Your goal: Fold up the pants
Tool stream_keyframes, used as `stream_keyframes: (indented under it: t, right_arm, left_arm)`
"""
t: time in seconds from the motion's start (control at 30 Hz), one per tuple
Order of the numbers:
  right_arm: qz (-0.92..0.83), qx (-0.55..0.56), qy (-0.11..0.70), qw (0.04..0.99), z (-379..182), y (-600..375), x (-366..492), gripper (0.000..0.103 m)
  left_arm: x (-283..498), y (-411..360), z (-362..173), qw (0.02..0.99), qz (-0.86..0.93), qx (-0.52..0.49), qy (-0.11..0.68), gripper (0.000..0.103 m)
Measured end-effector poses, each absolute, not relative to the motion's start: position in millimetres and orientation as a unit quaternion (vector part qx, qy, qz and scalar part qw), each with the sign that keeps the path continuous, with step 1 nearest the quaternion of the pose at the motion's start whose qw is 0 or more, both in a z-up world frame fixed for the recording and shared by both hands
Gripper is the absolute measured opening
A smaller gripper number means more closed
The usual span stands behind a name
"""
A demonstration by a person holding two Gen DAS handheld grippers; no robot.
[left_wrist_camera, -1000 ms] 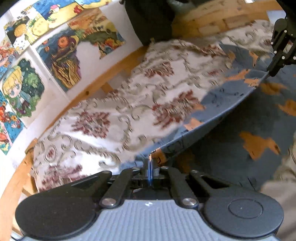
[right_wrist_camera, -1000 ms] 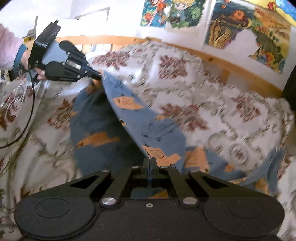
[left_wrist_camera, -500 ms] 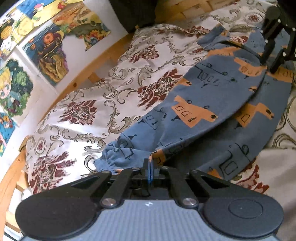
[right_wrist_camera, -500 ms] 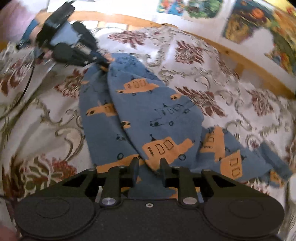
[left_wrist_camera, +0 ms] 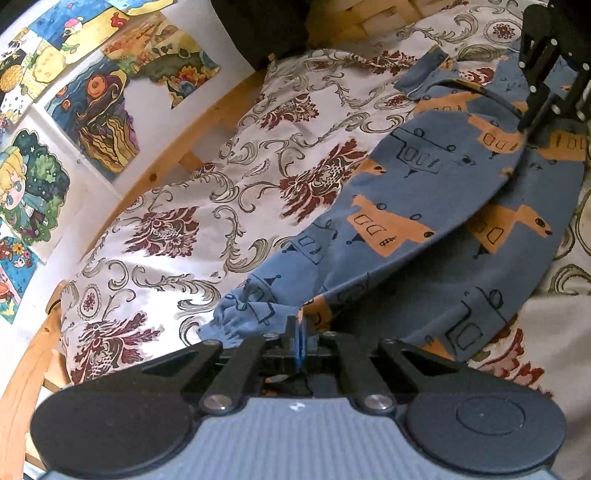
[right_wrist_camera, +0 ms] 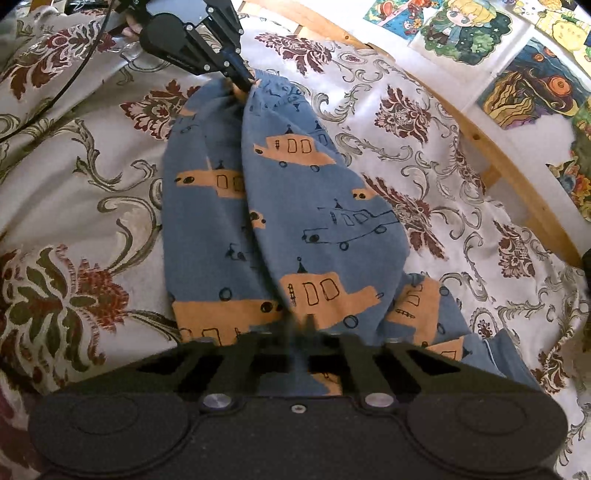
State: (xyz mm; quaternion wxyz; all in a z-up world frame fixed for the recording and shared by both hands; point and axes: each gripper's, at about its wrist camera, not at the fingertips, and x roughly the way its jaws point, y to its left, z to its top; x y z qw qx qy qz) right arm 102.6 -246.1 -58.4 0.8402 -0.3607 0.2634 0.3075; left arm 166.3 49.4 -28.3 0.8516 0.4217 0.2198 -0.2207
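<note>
The blue pants (left_wrist_camera: pixel 406 206) with orange boats lie on the bed, one leg folded over the other. My left gripper (left_wrist_camera: pixel 300 325) is shut on the hem end of the pants, just above the bedspread. From the right wrist view it (right_wrist_camera: pixel 245 83) pinches the far end of the pants (right_wrist_camera: pixel 303 206). My right gripper (right_wrist_camera: pixel 301 325) sits low over the waist end; its fingers are blurred and close together, and whether cloth is between them is unclear. In the left wrist view the right gripper (left_wrist_camera: pixel 524 125) touches the top layer.
A floral bedspread (left_wrist_camera: pixel 184 229) covers the bed, with a wooden bed frame (left_wrist_camera: pixel 155 177) along the wall. Posters (left_wrist_camera: pixel 96 122) hang on the wall. A person's hand (right_wrist_camera: pixel 129 29) and a cable (right_wrist_camera: pixel 74 77) are behind the left gripper.
The raised leg of the pants came down onto the other leg. My right gripper went from shut to open, and its fingers have now drawn closer. The left gripper stayed shut.
</note>
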Motion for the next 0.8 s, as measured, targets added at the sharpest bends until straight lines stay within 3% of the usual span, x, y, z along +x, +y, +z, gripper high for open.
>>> stream_keyframes:
  t: [0.37,0.8]
  right_arm:
    - [0.340,-0.303,0.271,0.848,-18,-242,90,0.000]
    - [0.373,-0.292,0.314,0.823,-34,-227,56,0.000]
  left_arm:
    - [170,63,3,0.823,-0.247,0.475,0.190,0.001]
    - [143,83,-23,0.807,-0.269,0.467,0.240,0.001]
